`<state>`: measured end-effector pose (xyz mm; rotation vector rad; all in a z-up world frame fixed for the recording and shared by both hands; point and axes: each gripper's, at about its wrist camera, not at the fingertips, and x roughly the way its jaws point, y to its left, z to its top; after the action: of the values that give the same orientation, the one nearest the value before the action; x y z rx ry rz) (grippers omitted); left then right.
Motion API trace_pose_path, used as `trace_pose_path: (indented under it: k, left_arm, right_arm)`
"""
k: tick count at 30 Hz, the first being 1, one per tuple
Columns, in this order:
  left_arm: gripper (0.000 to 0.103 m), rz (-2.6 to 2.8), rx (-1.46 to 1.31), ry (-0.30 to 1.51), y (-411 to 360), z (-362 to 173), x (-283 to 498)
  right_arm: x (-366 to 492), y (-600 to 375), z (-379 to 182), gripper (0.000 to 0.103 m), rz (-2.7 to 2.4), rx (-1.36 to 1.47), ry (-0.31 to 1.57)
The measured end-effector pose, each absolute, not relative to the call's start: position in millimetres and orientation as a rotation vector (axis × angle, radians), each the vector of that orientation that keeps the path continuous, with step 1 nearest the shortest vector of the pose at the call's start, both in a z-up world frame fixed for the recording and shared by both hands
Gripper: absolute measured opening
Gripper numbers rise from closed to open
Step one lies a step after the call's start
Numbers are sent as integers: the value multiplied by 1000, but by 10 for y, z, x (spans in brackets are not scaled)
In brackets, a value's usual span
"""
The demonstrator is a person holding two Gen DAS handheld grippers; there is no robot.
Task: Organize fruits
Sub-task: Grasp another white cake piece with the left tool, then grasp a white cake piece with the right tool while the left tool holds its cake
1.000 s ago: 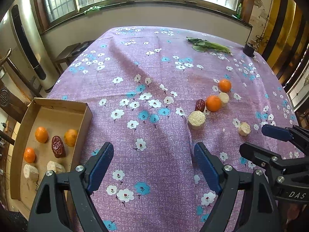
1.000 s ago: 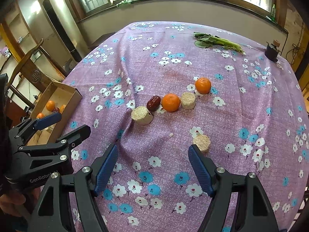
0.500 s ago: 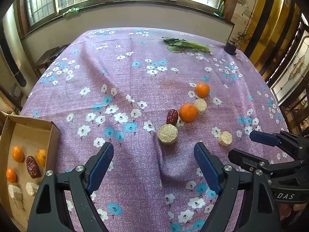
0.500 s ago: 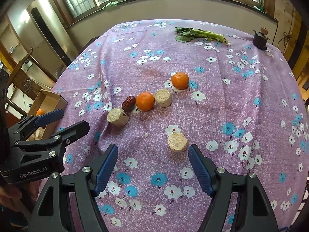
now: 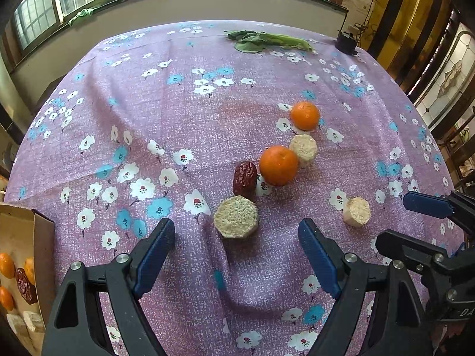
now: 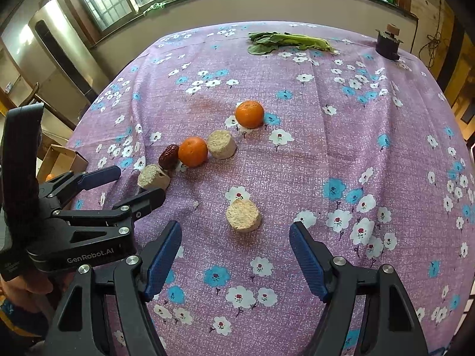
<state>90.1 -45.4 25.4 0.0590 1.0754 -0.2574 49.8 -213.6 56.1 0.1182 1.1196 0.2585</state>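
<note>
Approaching: left gripper (image 5: 236, 255) is hovering with jaws spread wide and empty just short of the nearest pale cut cylinder with a grainy top (image 5: 236, 220); right gripper (image 6: 236, 255) is hovering likewise, wide and empty, just short of the lone pale cut cylinder (image 6: 243, 215).
Fruit location: a wrinkled dark red date (image 5: 245, 176), the nearer round orange tangerine (image 5: 278, 164), another pale cylinder (image 5: 303, 149) and the farther tangerine (image 5: 305, 115) are lying in a loose line on the purple flowered tablecloth (image 5: 178, 112).
Doing it well: each gripper is probably best lowering until its pads straddle a cylinder's flat sides, then closing gently; the left one is needing care to avoid nudging the date, which looks to be touching its target.
Left view only: an open brown cardboard box (image 5: 41, 237) at the table edge, already holding tangerines, a date and pale pieces.
Right view only: a clearer look at the small dark stand (image 6: 387, 43) and the green leafy vegetable (image 6: 288, 41).
</note>
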Motion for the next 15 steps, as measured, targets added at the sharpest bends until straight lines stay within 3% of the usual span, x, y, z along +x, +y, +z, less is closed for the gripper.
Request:
trace_pose_path:
  k: [4, 6, 8, 12, 15]
  left_arm:
    - [81, -281, 60, 1073, -438, 212, 958]
    - [58, -290, 55, 1090, -424, 162, 993]
    - [45, -287, 57, 1109, -408, 99, 1019]
    - [31, -302, 64, 1092, -408, 115, 1006]
    - [31, -297, 60, 1085, -386, 150, 989]
  right_arm:
    - [539, -2160, 524, 79, 263, 125, 1122]
    - [554, -2164, 502, 79, 266, 123, 1124]
    - [571, -2166, 474, 79, 268, 120, 1127]
    - [591, -2140, 434, 75, 284, 97, 1135]
    - [605, -2113, 409, 69, 296, 80, 1142]
